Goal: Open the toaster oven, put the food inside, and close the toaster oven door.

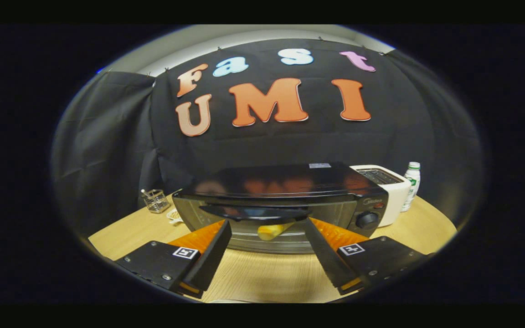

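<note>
Centrally, the toaster oven [285,200] sits on the wooden table [267,278] with its long axis running left to right, door and handle [255,212] facing the gripper [267,228]. Behind its right end stand a white toaster [388,187] and a bottle [411,184]. A yellow piece of food [272,230] shows behind the door glass, between the fingertips, pointing up to the right. The fingers are spread apart, holding nothing.

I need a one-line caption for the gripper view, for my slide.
Open tongs face the closed toaster oven on the wooden table, yellow food visible behind its glass door.
</note>
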`<action>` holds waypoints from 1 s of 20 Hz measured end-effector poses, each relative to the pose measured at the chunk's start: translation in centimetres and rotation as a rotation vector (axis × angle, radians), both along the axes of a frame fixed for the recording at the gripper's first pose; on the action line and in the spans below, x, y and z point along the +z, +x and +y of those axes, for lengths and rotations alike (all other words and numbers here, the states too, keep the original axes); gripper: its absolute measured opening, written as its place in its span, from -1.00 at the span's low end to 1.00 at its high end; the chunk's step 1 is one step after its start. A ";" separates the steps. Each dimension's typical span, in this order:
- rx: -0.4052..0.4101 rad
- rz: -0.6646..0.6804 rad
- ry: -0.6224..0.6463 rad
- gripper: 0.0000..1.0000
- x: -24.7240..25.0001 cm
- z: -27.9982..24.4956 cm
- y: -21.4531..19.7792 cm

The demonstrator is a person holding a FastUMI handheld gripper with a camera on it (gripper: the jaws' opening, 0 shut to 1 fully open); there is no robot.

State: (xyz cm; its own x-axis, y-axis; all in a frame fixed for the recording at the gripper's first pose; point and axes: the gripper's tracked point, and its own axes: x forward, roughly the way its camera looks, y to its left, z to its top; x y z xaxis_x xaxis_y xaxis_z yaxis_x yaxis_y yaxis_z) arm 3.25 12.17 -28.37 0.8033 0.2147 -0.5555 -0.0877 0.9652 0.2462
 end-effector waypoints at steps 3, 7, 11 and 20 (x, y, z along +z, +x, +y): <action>-0.012 0.032 0.066 0.93 -0.3 1.4 0.8; -0.015 -0.004 0.057 0.93 1.4 0.9 -0.5; -0.060 -0.184 -0.009 0.93 7.2 -2.3 -1.5; -0.084 -0.455 0.023 0.92 19.2 -7.8 -6.1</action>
